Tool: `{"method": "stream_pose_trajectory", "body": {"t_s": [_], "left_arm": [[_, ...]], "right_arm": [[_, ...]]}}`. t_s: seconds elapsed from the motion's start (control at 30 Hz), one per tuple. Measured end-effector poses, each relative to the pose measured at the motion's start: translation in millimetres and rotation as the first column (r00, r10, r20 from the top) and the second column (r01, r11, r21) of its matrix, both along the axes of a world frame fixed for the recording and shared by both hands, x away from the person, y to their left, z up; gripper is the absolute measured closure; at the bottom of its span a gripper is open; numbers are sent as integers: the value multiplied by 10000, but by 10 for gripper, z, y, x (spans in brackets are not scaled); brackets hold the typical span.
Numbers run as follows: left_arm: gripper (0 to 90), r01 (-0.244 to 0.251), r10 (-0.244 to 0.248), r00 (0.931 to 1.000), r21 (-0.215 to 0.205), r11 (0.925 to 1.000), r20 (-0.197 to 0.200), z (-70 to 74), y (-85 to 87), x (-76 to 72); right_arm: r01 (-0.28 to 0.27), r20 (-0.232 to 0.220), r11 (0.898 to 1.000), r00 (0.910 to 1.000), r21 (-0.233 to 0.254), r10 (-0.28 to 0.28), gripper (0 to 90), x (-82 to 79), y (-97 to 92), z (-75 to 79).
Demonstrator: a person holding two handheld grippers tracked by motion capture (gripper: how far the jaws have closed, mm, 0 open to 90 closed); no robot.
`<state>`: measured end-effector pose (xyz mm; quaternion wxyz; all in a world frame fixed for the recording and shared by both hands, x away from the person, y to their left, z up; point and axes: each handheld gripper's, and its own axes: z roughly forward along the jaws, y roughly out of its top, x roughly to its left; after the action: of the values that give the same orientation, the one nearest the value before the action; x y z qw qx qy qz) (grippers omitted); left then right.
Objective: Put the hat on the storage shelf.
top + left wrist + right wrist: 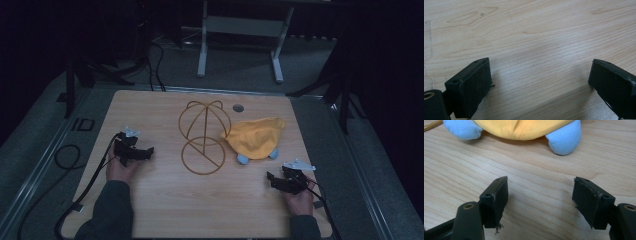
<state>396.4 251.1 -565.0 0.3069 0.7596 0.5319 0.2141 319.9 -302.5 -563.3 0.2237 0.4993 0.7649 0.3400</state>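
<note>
I see the wooden table (150,210) bare around both tools. The gold wire stand (204,137) sits mid-table, nothing on it; the yellow hat (256,137) with pale blue tabs lies flat just right of it, touching its base. My right gripper (540,195) gapes empty, near the hat's brim; my left gripper (540,80) is spread over bare wood. I judge nothing started: grasping and hanging remain

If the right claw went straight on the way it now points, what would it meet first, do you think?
Probably the yellow cloth hat with pale blue stuffed ears; bare wooden table lies before the open right claw.
</note>
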Motion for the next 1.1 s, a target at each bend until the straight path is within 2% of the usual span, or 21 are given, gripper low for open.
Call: {"method": "stream_pose_trajectory", "body": {"t_s": [0.3,0.37,0.43,0.47,0.5,0.53,0.57,0.6,0.7,0.83,0.87,0.9,0.97,1.0,1.1], "left_arm": [[48,-35,35,10000,3,10000,3,0,-3,-7],[48,-18,18,10000,1,10000,0,0,-2,-8],[48,-3,3,10000,-1,10000,2,0,-1,-6],[48,-3,3,10000,-1,10000,2,0,-1,-6],[48,15,-15,10000,-3,10000,3,0,1,-3],[48,15,-15,10000,-3,10000,3,0,1,-3],[48,15,-15,10000,-7,10000,5,0,1,-2],[48,12,-12,10000,-13,10000,1,0,0,2],[48,-9,9,10000,-13,10000,5,-1,-2,2],[48,-35,35,10000,-15,10000,10,-1,-5,1],[48,-35,35,10000,-15,10000,10,-1,-5,1],[49,-33,33,10000,-14,10000,8,-1,-5,1],[48,-33,33,10000,-14,10000,7,-1,-5,1],[48,-35,35,10000,-15,10000,9,-1,-5,1],[49,-38,38,10000,-17,10000,10,-1,-5,1]], "right_arm": [[-234,-83,9997,9997,-35,234,262,13,-3,4],[-253,-250,9996,9994,-125,250,342,0,18,32],[-446,-332,9989,9985,-172,440,475,-19,39,59],[-446,-332,9989,9985,-172,440,475,-19,39,59],[-723,-446,9973,9964,-127,717,568,-31,69,81],[-723,-446,9973,9964,-127,717,568,-31,69,81],[-1132,-466,9936,9925,-37,1129,606,-54,117,124],[-1313,-305,9907,9910,-367,1302,613,-68,155,153],[-1912,-146,9797,9816,-602,1906,633,-87,244,223],[-2517,-287,9653,9677,-696,2503,645,-40,341,246],[-2517,-287,9653,9677,-696,2503,645,-40,341,246],[-2725,-220,9592,9621,-750,2716,655,-21,390,279],[-2771,-188,9573,9608,-823,2765,657,-14,419,299],[-3027,-73,9491,9529,-872,3033,666,0,469,344],[-3320,14,9341,9422,-1315,3350,666,33,563,387]]}}
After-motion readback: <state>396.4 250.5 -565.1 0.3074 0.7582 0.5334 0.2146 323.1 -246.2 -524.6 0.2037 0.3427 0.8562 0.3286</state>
